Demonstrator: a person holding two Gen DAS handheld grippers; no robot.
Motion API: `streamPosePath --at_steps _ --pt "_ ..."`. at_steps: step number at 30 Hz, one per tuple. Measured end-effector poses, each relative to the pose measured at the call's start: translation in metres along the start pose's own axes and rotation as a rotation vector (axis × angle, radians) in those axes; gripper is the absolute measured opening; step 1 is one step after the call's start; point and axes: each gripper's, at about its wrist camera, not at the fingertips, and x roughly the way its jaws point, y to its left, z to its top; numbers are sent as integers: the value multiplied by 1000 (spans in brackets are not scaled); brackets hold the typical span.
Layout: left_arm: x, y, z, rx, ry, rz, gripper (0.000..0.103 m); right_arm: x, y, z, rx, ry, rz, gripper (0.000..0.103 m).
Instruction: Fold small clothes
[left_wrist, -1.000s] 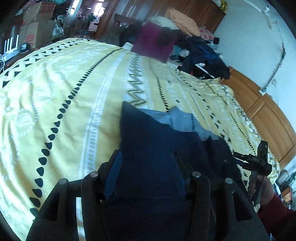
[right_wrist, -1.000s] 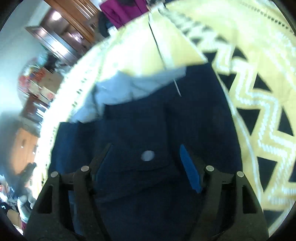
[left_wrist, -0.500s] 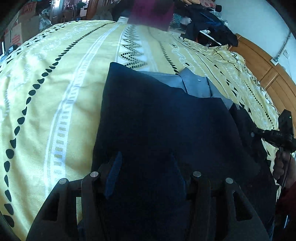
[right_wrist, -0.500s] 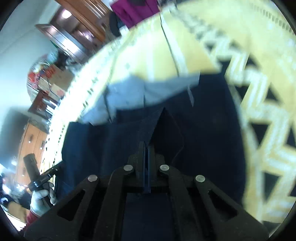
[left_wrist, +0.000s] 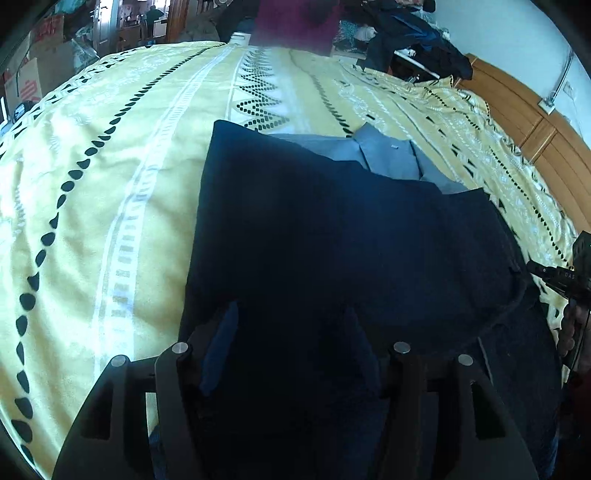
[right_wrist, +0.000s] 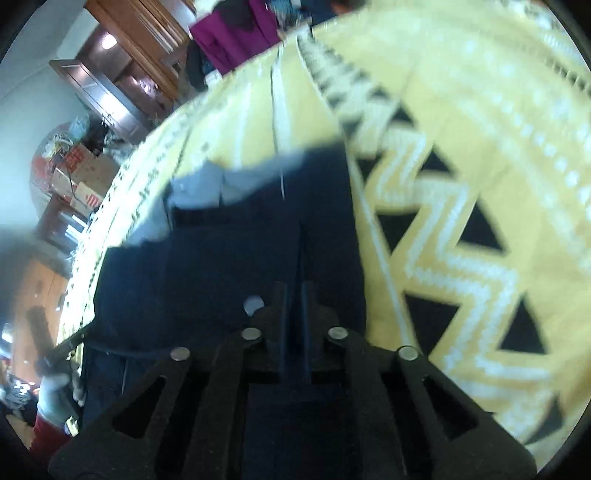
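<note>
A dark navy garment (left_wrist: 332, 229) with a light blue collar part (left_wrist: 388, 155) lies spread on the yellow patterned bedspread (left_wrist: 110, 166). My left gripper (left_wrist: 291, 328) is open, its fingers wide apart over the garment's near edge, with dark cloth below and between them. In the right wrist view my right gripper (right_wrist: 295, 299) is shut on a raised fold of the navy garment (right_wrist: 221, 258), near its edge beside the zigzag pattern. The light blue part (right_wrist: 199, 188) shows beyond. The right gripper (left_wrist: 569, 277) also appears at the left view's right edge, held by a hand.
The bedspread (right_wrist: 480, 166) stretches wide around the garment. A pile of dark clothes (left_wrist: 417, 37) and a magenta item (left_wrist: 295, 22) sit at the far end of the bed. A wooden headboard (left_wrist: 535, 133) runs along the right. Cardboard boxes (right_wrist: 81, 170) stand beyond the bed.
My right gripper went from open to shut on a fold of the navy garment. The left gripper stayed open and tilted down over the garment, which now lies flatter.
</note>
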Motion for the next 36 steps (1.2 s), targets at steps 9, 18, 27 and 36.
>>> streamPosePath --at_steps 9,18,27,36 --pt "-31 -35 -9 60 -82 -80 62 34 59 36 -123 24 155 16" --pt "-24 -64 -30 24 63 -315 61 36 150 26 -341 67 300 60" --pt "-12 -89 -50 -39 106 -335 61 33 162 -48 -460 173 278 63" --pt "-37 -157 -34 278 3 -323 62 0 64 -68 -95 120 254 61"
